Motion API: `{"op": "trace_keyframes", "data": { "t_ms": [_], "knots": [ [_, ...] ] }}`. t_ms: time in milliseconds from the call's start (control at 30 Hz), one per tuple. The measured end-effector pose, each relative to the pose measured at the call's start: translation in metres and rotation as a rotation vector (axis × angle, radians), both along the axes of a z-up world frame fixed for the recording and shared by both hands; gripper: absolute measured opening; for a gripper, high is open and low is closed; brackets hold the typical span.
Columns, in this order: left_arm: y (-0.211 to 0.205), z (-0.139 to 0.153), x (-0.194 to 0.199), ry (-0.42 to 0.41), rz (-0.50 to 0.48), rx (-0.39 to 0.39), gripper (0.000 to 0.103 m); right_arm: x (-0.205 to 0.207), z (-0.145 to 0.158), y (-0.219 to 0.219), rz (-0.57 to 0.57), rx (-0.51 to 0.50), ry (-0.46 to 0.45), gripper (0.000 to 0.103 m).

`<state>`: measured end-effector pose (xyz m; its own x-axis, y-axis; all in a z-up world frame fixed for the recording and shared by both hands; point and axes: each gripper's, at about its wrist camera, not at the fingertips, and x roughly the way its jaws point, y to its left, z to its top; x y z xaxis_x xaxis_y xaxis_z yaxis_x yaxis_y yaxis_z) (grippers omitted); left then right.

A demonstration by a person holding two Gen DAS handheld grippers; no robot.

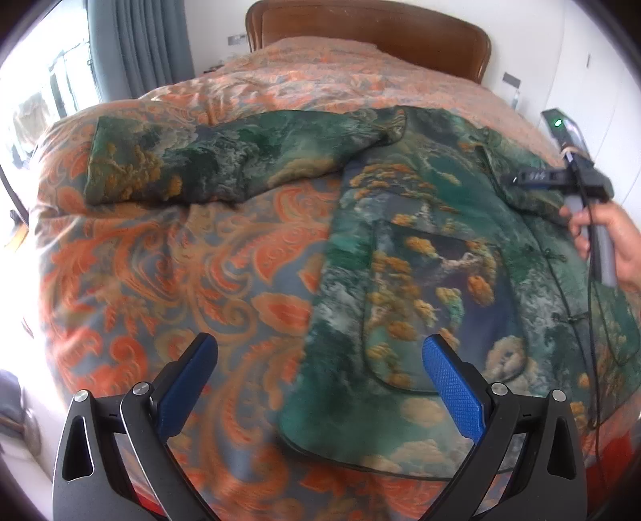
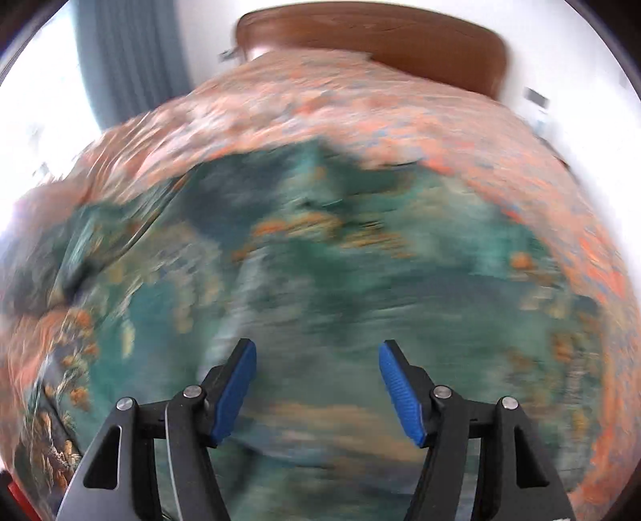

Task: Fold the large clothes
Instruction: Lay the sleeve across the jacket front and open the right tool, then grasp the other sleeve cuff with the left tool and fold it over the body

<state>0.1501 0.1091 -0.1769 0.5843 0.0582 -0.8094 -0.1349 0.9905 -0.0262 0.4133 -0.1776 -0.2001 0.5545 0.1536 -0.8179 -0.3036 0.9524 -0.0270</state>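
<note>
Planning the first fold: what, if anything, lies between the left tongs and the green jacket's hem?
Nothing visible does. The open left tongs hover just above the near hem of the green landscape-print quilted jacket, which lies flat on the orange floral bedspread. Only bare bedspread and jacket fabric show between the blue pads.

Home bedroom: bed with orange patterned quilt, wooden headboard, grey curtains.

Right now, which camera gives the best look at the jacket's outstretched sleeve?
The left wrist view: the sleeve lies sharp and whole across the bedspread. The right wrist view shows only blurred green jacket fabric; no sleeve can be made out.
</note>
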Motion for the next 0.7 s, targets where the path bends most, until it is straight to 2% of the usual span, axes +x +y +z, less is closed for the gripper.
{"op": "trace_keyframes", "data": {
  "t_ms": [67,133,200,267,367,433,533,633,700],
  "knots": [
    [0.010,0.004,0.006,-0.001,0.000,0.016,0.102,-0.002,-0.020,0.019,0.004,-0.019,0.046,0.066],
    [0.021,0.008,0.014,-0.013,0.002,0.045,0.102,-0.009,-0.026,0.025,-0.020,-0.017,0.048,0.066],
    [0.040,0.013,0.030,-0.036,0.027,0.057,0.102,-0.025,-0.018,0.030,-0.002,0.002,0.026,0.066],
    [0.066,0.017,0.046,-0.065,0.077,-0.003,0.102,-0.055,0.000,0.031,0.041,0.050,-0.014,0.066],
    [0.124,0.011,0.076,-0.089,0.224,-0.173,0.102,-0.109,0.024,0.026,0.107,0.096,-0.064,0.066],
    [0.151,0.004,0.090,-0.098,0.307,-0.219,0.102,-0.153,0.035,0.025,0.158,0.100,-0.093,0.066],
    [0.184,-0.008,0.111,-0.087,0.435,-0.219,0.102,-0.201,0.044,0.020,0.202,0.110,-0.117,0.066],
    [0.199,-0.012,0.119,-0.086,0.534,-0.190,0.101,-0.242,0.049,0.010,0.221,0.139,-0.118,0.066],
    [0.203,-0.008,0.119,-0.108,0.600,-0.164,0.094,-0.263,0.049,0.006,0.221,0.152,-0.122,0.066]
  ]
}}
